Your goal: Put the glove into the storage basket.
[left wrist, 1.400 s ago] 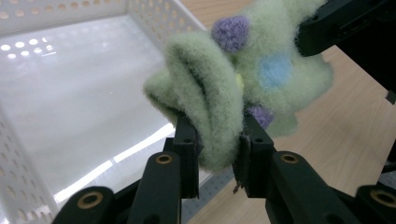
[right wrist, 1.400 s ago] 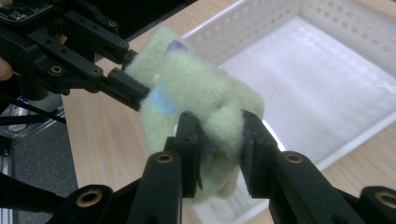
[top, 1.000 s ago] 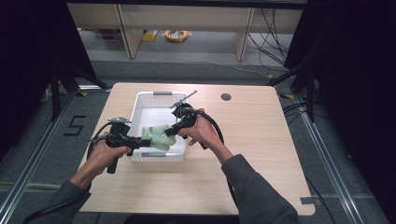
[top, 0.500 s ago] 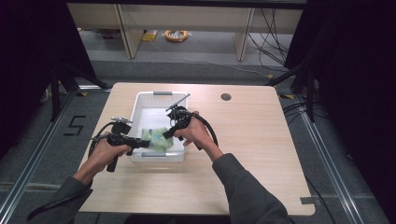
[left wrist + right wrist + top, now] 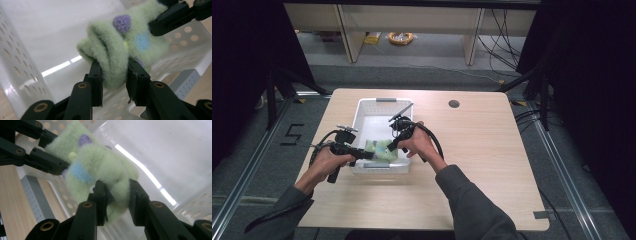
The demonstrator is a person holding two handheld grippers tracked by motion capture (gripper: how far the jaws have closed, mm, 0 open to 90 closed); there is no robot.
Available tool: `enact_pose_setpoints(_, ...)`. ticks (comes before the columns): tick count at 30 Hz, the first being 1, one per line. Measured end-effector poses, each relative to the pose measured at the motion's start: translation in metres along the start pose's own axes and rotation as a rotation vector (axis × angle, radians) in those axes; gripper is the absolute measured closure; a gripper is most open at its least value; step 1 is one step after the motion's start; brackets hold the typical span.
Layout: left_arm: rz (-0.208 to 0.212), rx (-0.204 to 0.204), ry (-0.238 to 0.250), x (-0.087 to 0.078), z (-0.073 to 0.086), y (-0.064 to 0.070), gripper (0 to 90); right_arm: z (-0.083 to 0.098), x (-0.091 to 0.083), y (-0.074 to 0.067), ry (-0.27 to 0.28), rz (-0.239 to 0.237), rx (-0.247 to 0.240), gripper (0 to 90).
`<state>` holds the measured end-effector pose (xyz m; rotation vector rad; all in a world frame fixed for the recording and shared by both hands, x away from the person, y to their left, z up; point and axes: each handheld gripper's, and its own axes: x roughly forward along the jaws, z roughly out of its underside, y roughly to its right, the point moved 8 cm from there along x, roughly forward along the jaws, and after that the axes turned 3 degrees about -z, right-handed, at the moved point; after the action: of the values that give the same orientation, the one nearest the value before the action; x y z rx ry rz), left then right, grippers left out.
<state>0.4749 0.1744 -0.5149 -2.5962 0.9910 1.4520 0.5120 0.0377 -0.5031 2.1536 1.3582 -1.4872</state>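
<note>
So the fuzzy green cloth [image 5: 120,47] is bunched up, its full shape hard to make out. It's fleecy, with purple and blue dots. Both the left gripper [image 5: 113,75] and right gripper [image 5: 115,192] are pinching it over the white perforated plastic basket [image 5: 367,112] on the wooden table [image 5: 482,145].

Fuzzy green spotted cloth [image 5: 117,50] folded inside white basket [image 5: 367,111].

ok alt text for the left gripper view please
Two black fingers of the left gripper pinch a folded, fuzzy green cloth with purple and blue spots, held over a white perforated basket. The right gripper grips the cloth's far end.
</note>
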Motion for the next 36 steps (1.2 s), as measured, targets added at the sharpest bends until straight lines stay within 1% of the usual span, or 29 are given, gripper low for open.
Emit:
enact_pose_setpoints(1, -0.004, 0.001, -0.007, 0.000, 0.000, 0.000, 65.6, 0.001, 0.001, 0.001, -0.006, 0.009, -0.004, 70.8)
enact_pose_setpoints(2, -0.007, -0.015, 0.000, 0.001, -0.001, 0.001, 63.9, 0.000, 0.002, 0.001, -0.006, 0.003, -0.007, 70.8)
enact_pose_setpoints(3, -0.013, -0.007, -0.011, 0.000, -0.001, -0.001, 61.7, 0.001, 0.003, 0.001, -0.012, 0.008, -0.003, 70.6)
enact_pose_setpoints(4, -0.016, -0.029, 0.011, 0.001, -0.003, 0.000, 60.5, 0.001, 0.004, 0.001, -0.015, 0.009, 0.001, 70.5)
enact_pose_setpoints(5, -0.011, -0.012, -0.003, -0.001, -0.002, -0.002, 60.7, 0.001, 0.005, 0.002, -0.017, 0.008, -0.002, 70.4)
enact_pose_setpoints(6, -0.019, -0.017, 0.003, -0.002, -0.003, -0.002, 60.4, 0.001, 0.006, 0.003, -0.019, 0.012, -0.002, 70.2)
enact_pose_setpoints(7, -0.022, -0.037, 0.018, -0.002, -0.005, -0.001, 59.5, 0.002, 0.007, 0.002, -0.026, 0.013, 0.006, 70.1)
enact_pose_setpoints(8, -0.028, -0.026, 0.010, -0.004, -0.005, -0.003, 55.9, 0.002, 0.007, 0.002, -0.029, 0.015, 0.007, 69.9)
enact_pose_setpoints(9, -0.030, -0.037, 0.031, -0.004, -0.007, -0.003, 54.4, 0.002, 0.008, 0.002, -0.032, 0.014, 0.007, 69.6)
enact_pose_setpoints(10, -0.032, -0.032, 0.031, -0.006, -0.008, -0.003, 54.8, 0.002, 0.009, 0.002, -0.034, 0.017, 0.014, 69.3)
enact_pose_setpoints(11, -0.032, -0.025, 0.033, -0.007, -0.009, -0.003, 55.0, 0.002, 0.010, 0.004, -0.029, 0.022, -0.004, 68.6)
enact_pose_setpoints(12, -0.037, -0.025, 0.041, -0.008, -0.011, -0.002, 54.4, 0.001, 0.010, 0.005, -0.029, 0.029, -0.009, 68.3)
enact_pose_setpoints(13, -0.048, -0.028, 0.065, -0.008, -0.012, -0.002, 52.2, 0.001, 0.010, 0.005, -0.033, 0.031, -0.009, 67.9)
enact_pose_setpoints(14, -0.055, -0.024, 0.050, -0.010, -0.013, -0.002, 49.8, 0.001, 0.010, 0.005, -0.034, 0.033, -0.010, 67.7)
enact_pose_setpoints(15, -0.057, -0.023, 0.062, -0.011, -0.014, -0.001, 49.2, 0.001, 0.010, 0.005, -0.032, 0.038, -0.012, 67.1)
enact_pose_setpoints(16, -0.050, -0.023, 0.064, -0.013, -0.015, 0.001, 49.0, 0.001, 0.009, 0.005, -0.030, 0.041, -0.010, 66.6)
enact_pose_setpoints(18, -0.047, -0.022, 0.067, -0.014, -0.016, 0.003, 47.4, 0.000, 0.007, 0.005, -0.025, 0.042, -0.004, 60.9)
enact_pose_setpoints(20, -0.041, -0.025, 0.070, -0.016, -0.017, 0.005, 44.9, 0.000, 0.005, 0.004, -0.028, 0.049, -0.017, 60.0)
enact_pose_setpoints(23, -0.036, -0.024, 0.082, -0.018, -0.018, 0.008, 42.3, -0.001, 0.002, 0.003, -0.017, 0.056, -0.023, 56.8)
enact_pose_setpoints(24, -0.042, -0.034, 0.105, -0.017, -0.019, 0.010, 40.3, -0.002, 0.000, 0.003, -0.012, 0.063, -0.031, 55.2)
enact_pose_setpoints(25, -0.040, -0.027, 0.098, -0.019, -0.019, 0.011, 37.9, -0.002, -0.001, 0.003, -0.006, 0.068, -0.033, 53.6)
enact_pose_setpoints(26, -0.040, -0.038, 0.102, -0.020, -0.020, 0.013, 36.0, -0.003, -0.002, 0.004, -0.005, 0.070, -0.039, 52.3)
enact_pose_setpoints(27, -0.036, -0.038, 0.109, -0.020, -0.020, 0.014, 35.2, -0.004, -0.004, 0.004, 0.007, 0.075, -0.033, 51.1)
enact_pose_setpoints(28, -0.031, -0.041, 0.111, -0.021, -0.019, 0.016, 34.7, -0.004, -0.006, 0.004, 0.013, 0.075, -0.038, 50.1)
enact_pose_setpoints(29, -0.031, -0.039, 0.105, -0.022, -0.019, 0.017, 33.8, -0.005, -0.008, 0.003, 0.024, 0.072, -0.039, 48.6)
enact_pose_setpoints(31, -0.039, -0.030, 0.113, -0.023, -0.018, 0.020, 31.9, -0.007, -0.012, 0.001, 0.047, 0.074, -0.055, 45.0)
enact_pose_setpoints(33, -0.020, -0.030, 0.124, -0.024, -0.018, 0.024, 30.8, -0.008, -0.016, -0.002, 0.060, 0.071, -0.058, 43.8)
enact_pose_setpoints(35, -0.014, -0.025, 0.128, -0.025, -0.017, 0.028, 28.3, -0.008, -0.022, -0.005, 0.078, 0.067, -0.070, 42.3)
enact_pose_setpoints(36, -0.020, -0.017, 0.132, -0.025, -0.016, 0.030, 28.2, -0.007, -0.024, -0.006, 0.084, 0.060, -0.074, 42.3)
